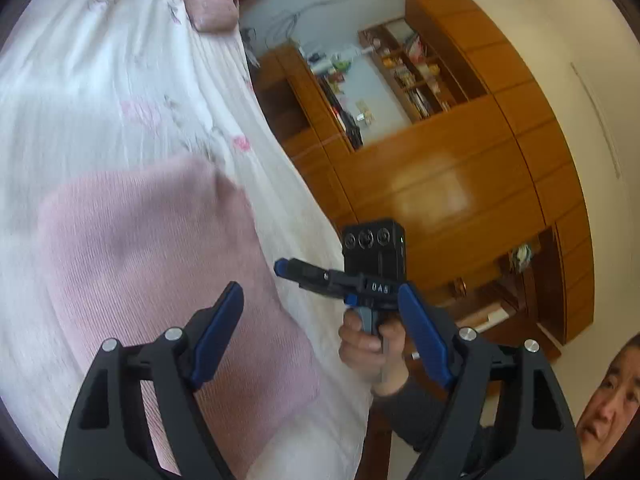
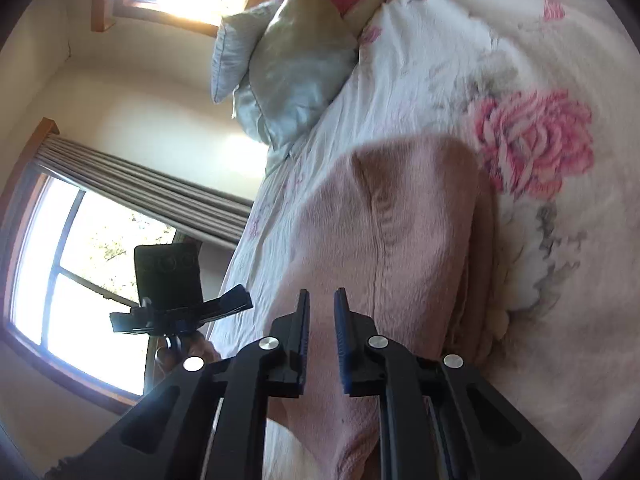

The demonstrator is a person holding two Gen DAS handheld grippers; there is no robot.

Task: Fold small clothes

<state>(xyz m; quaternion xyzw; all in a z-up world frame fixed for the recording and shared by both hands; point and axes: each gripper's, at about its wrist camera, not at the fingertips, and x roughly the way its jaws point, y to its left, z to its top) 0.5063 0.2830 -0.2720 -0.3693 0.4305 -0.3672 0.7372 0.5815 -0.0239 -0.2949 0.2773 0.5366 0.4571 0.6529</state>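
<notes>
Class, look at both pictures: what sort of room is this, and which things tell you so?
Most likely a home bedroom: a bed under a white quilt printed with pink flowers, a pale grey-blue satin pillow at its head, and a tall orange-brown wooden wall cabinet beside it.

A bed (image 2: 460, 80) under a white floral cover fills much of both views. In the left wrist view a glossy wooden wardrobe unit (image 1: 460, 168) with cluttered open shelves (image 1: 408, 76) stands at 2 o'clock against a white wall (image 1: 560, 40). In the right wrist view bright windows (image 2: 72, 280) sit at 9 and 11 o'clock, with grey curtains (image 2: 152, 192) and pale cushions (image 2: 288, 64).
</notes>
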